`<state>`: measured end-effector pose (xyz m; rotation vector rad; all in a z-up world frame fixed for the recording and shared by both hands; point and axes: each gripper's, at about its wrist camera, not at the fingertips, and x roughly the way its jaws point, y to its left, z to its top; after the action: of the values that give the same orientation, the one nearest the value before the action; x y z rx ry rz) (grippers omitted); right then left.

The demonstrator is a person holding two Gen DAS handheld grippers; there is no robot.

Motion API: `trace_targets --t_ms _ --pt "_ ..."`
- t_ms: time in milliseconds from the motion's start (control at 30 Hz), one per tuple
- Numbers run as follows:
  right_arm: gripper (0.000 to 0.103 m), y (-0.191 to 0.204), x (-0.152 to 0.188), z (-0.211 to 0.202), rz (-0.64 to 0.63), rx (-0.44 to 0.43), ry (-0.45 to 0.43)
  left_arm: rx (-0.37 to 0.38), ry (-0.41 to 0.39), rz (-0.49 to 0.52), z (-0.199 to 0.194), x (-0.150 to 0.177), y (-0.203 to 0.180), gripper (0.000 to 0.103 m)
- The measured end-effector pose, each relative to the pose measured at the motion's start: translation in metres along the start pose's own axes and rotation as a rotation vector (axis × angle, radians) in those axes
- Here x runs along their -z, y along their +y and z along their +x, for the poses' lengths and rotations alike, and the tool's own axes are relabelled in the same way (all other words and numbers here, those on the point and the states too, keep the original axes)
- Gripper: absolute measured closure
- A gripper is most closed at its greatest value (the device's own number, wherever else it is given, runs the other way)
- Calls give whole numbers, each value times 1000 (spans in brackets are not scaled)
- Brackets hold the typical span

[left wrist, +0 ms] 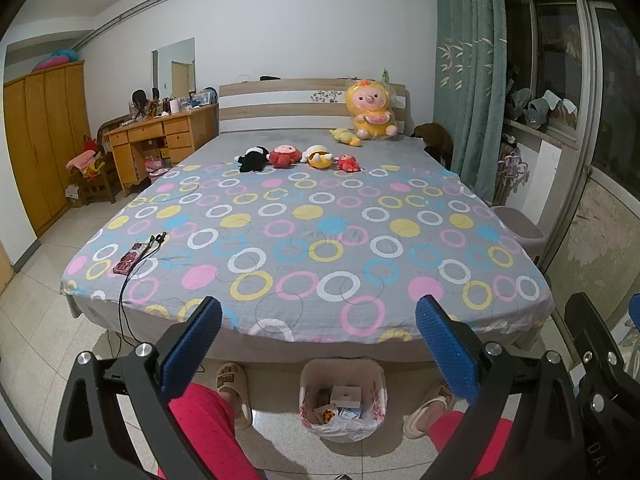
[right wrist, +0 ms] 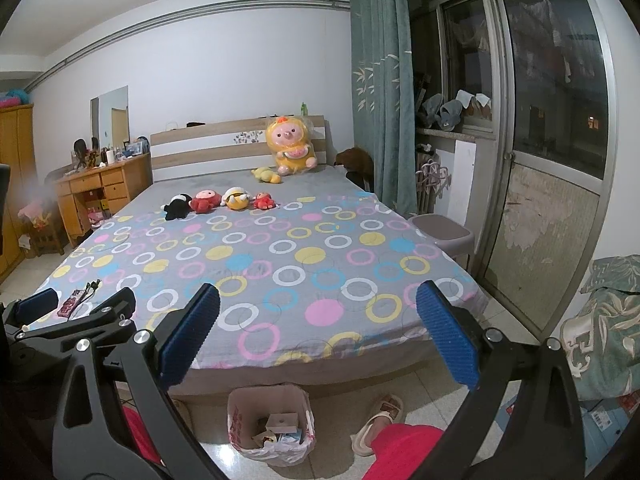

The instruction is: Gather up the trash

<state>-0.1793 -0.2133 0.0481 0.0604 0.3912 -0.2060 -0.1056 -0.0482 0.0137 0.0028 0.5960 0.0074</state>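
A small trash bin (left wrist: 342, 398) lined with a white plastic bag stands on the tiled floor at the foot of the bed, between the person's feet. It holds a wooden block, wrappers and small packets. It also shows in the right wrist view (right wrist: 270, 424). My left gripper (left wrist: 318, 344) is open and empty, held above and in front of the bin. My right gripper (right wrist: 318, 338) is open and empty, to the right of the left one. The left gripper's fingers (right wrist: 38, 304) show at the left edge of the right wrist view.
The bed (left wrist: 308, 236) has a ring-patterned sheet, several plush toys (left wrist: 298, 156) and a pink case with a black cable (left wrist: 134, 256). A grey stool (left wrist: 520, 226) stands right of it, a wooden desk (left wrist: 160, 140) and wardrobe (left wrist: 40, 144) left. Glass door (right wrist: 560, 160) on the right.
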Motion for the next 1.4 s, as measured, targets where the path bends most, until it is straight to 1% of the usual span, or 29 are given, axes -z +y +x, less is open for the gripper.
trace_targets --t_ms 733,1400 --pt "7 12 -1 -3 4 -2 -2 -24 -14 -16 -2 2 -1 8" --pt "7 13 1 -5 8 3 -2 -28 -11 -18 -2 1 -2 8"
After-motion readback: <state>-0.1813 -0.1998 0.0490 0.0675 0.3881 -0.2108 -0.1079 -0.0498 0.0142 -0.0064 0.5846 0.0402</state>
